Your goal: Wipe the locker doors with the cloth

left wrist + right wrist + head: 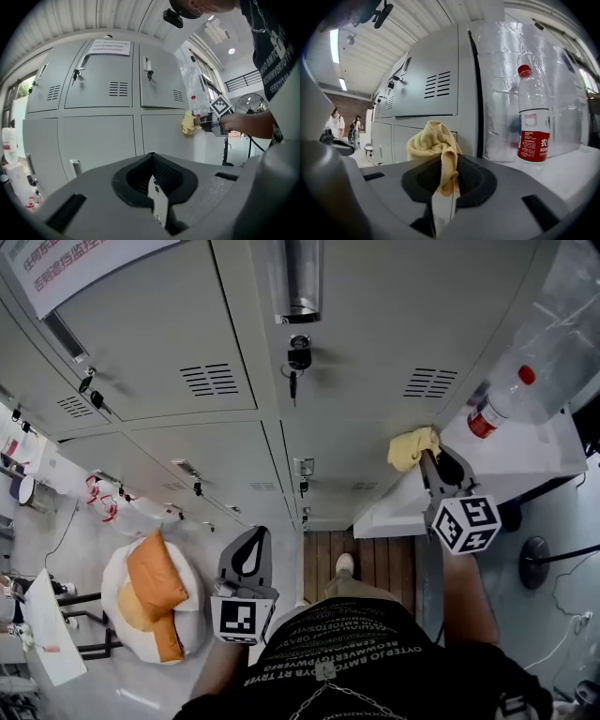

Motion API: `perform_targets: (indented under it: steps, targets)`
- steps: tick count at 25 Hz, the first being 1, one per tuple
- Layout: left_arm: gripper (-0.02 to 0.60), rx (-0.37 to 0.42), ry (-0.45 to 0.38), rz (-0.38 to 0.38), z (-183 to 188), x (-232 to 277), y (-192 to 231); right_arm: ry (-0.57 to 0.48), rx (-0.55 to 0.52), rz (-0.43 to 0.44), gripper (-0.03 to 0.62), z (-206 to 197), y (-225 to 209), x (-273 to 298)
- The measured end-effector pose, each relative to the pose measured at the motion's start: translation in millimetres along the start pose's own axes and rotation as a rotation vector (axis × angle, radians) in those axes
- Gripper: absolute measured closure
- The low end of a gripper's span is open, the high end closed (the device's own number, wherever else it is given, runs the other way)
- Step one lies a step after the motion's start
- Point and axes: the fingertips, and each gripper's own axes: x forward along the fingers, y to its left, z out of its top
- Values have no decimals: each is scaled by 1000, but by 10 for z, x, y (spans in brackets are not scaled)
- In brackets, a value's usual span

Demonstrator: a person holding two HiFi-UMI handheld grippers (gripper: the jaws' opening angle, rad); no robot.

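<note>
Grey locker doors [375, 324] fill the head view, one with a key in its lock [298, 360]. A bunched yellow cloth [412, 446] is up against the lower right door by the corner of a white table, and my right gripper [433, 465] is shut on it. In the right gripper view the cloth [433, 140] sticks up from the closed right gripper [447, 161], in front of the locker door [431, 89]. My left gripper [248, 557] hangs low and away from the doors, shut and empty. The left gripper view shows that gripper [151, 159], the cloth [188, 123] and the lockers [108, 89].
A white table [534, 460] stands right of the lockers, bearing a red-capped water bottle [497, 401] [533, 124] and clear plastic wrap. An orange and white cushion seat [155, 601] sits on the floor at left. A notice [80, 263] hangs on the upper left door. People stand far off [335, 124].
</note>
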Motion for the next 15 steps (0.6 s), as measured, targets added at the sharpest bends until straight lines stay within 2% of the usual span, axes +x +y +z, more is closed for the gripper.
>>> perform_targets:
  steps: [8, 15]
  targets:
    - [575, 3, 21, -4, -26, -33, -28, 0, -64, 176, 529, -102, 710, 98]
    - [575, 6, 47, 52, -91, -224, 58, -2, -168, 321, 530, -101, 1518, 444]
